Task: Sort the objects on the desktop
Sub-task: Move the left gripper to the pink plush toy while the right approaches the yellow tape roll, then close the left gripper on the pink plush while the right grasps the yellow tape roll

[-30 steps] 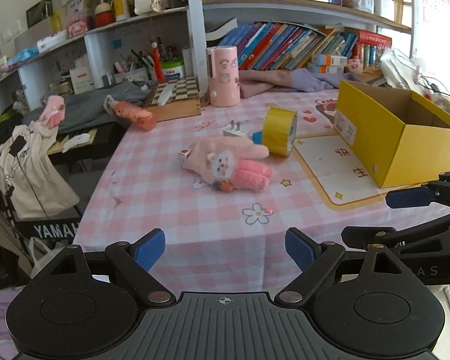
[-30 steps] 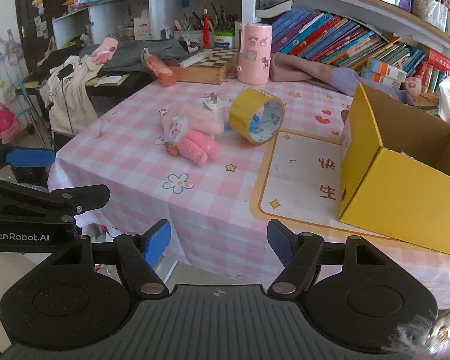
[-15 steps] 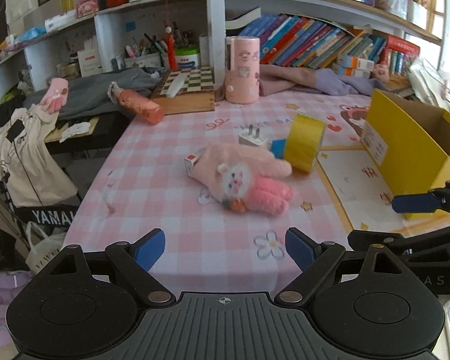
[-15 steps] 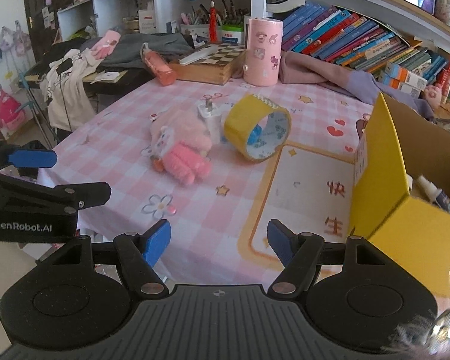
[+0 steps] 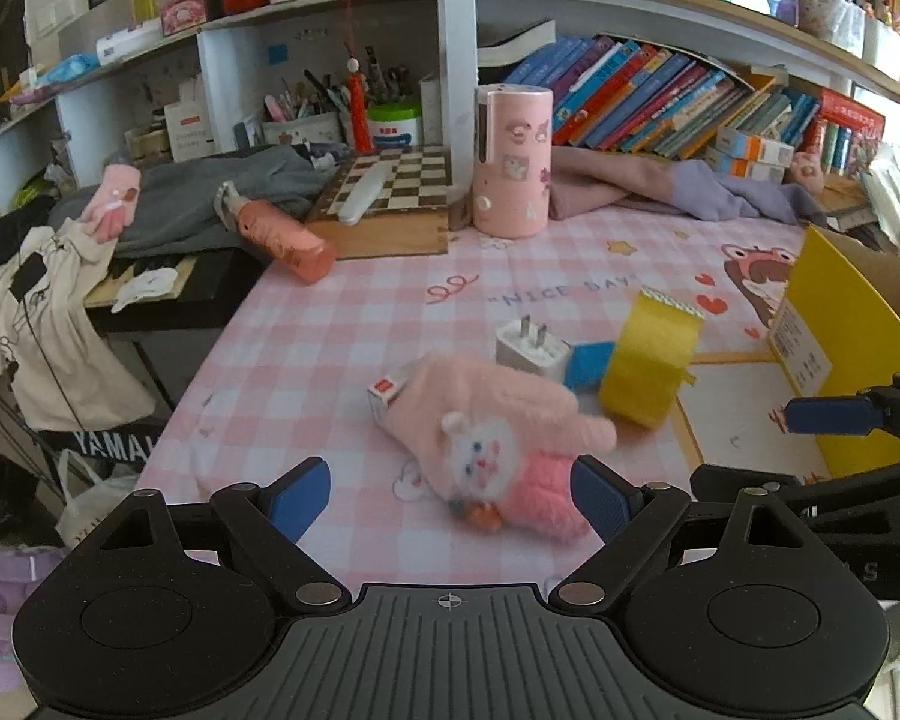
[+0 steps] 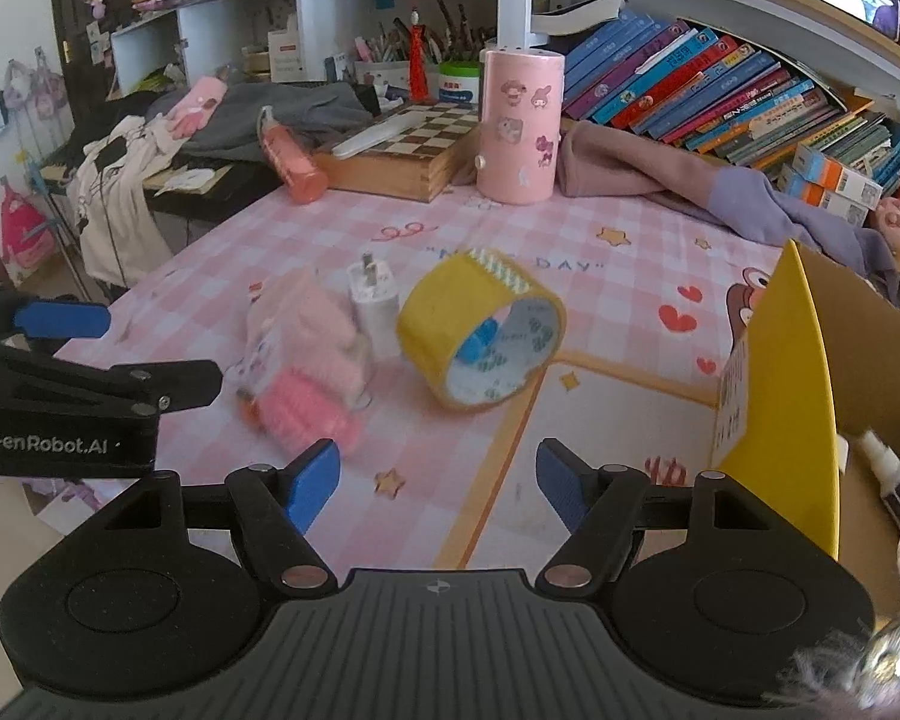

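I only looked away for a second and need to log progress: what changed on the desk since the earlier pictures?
Both open grippers, left gripper and right gripper, moved in over the table toward the pink glove and yellow tape roll. Nothing was gripped or released. Glove, tape, white charger and yellow box stayed put.

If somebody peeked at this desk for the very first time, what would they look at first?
Probably the fluffy pink glove with a little animal face, lying in the middle of the pink checked tablecloth. Right beside it stands a big roll of yellow tape on its edge, next to a white plug. The bright yellow box on the right stands open.
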The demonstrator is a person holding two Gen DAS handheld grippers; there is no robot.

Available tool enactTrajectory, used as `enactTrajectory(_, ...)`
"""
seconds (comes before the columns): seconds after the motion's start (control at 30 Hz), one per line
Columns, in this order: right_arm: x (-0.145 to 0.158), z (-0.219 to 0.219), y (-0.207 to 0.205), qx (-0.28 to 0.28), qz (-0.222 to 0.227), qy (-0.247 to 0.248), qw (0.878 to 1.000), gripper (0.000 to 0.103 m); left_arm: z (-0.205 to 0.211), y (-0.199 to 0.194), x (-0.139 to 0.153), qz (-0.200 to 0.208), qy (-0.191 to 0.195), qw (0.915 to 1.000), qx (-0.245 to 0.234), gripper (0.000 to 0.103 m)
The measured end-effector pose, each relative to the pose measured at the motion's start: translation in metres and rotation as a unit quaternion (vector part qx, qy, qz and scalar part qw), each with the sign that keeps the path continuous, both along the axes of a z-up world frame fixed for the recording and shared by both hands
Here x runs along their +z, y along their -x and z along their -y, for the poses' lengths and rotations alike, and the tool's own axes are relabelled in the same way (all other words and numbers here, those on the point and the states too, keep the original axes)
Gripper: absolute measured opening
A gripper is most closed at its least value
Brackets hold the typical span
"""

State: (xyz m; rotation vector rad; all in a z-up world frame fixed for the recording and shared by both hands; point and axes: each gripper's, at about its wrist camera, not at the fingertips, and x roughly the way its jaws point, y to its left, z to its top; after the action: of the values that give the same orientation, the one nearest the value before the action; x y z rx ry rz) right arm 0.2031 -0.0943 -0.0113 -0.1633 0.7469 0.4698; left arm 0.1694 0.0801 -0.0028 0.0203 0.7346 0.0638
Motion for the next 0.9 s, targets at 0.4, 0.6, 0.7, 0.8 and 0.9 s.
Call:
enactTrajectory(0.4, -0.001, -0.001, -0.045, -0.019, -0.012, -0.025, 0.999, 0.075, -0.002, -0.028, -0.006, -0.019, -0.009, 0.9998, 0.005, 0.09)
enactTrajectory(0.6, 0.001, -0.001, -0.062, -0.03, -0.02, -0.047, 0.998, 0.075, 0.0, -0.036, -0.009, -0.028, 0.009, 0.9995, -0.008, 0.09)
enactTrajectory(0.7, 0.002, -0.004, -0.07, -0.023, -0.021, -0.061, 0.998, 0.073, 0.007, -0.041, -0.016, -0.037, 0.005, 0.9988, -0.031, 0.09)
enactTrajectory(0.8, 0.002, -0.008, -0.08, -0.018, -0.027, -0.073, 0.997, 0.072, 0.014, -0.048, -0.022, -0.044, -0.011, 0.998, -0.043, 0.09)
enactTrajectory(0.9, -0.002, -0.012, -0.092, -0.026, -0.052, -0.091, 0.994, 0.071, 0.016, -0.057, -0.027, -0.048, -0.014, 0.9979, -0.039, 0.09)
